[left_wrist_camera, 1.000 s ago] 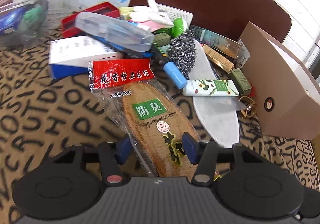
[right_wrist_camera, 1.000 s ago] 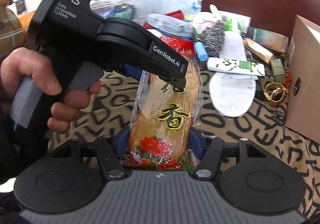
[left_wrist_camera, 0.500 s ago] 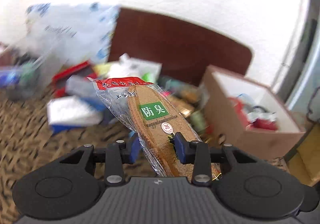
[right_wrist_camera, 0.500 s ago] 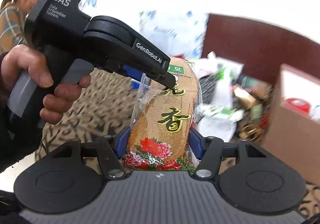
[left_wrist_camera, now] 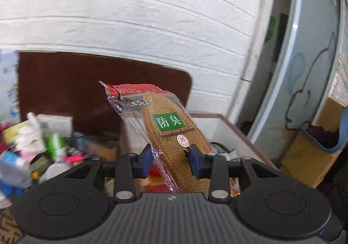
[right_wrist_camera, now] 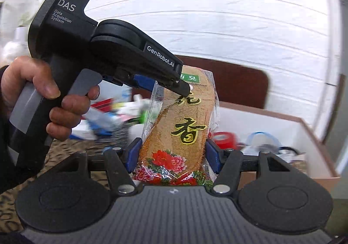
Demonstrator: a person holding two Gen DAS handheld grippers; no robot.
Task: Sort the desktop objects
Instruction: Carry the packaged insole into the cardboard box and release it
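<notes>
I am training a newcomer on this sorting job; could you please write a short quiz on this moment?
1. True or false: the insole pack has an opaque black wrapper.
2. How many hand-held grippers grip it: A one, B two, C none?
3. Fill in: behind the pack stands an open cardboard ____.
Key: 1 false, it is clear plastic. 2 B: the left hand-held gripper, whose jaws have just been closing on it, and the right hand-held gripper. 3 box.

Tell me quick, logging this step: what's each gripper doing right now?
Left gripper: shut on the insole pack, having just tightened.
Right gripper: shut on the same pack.
</notes>
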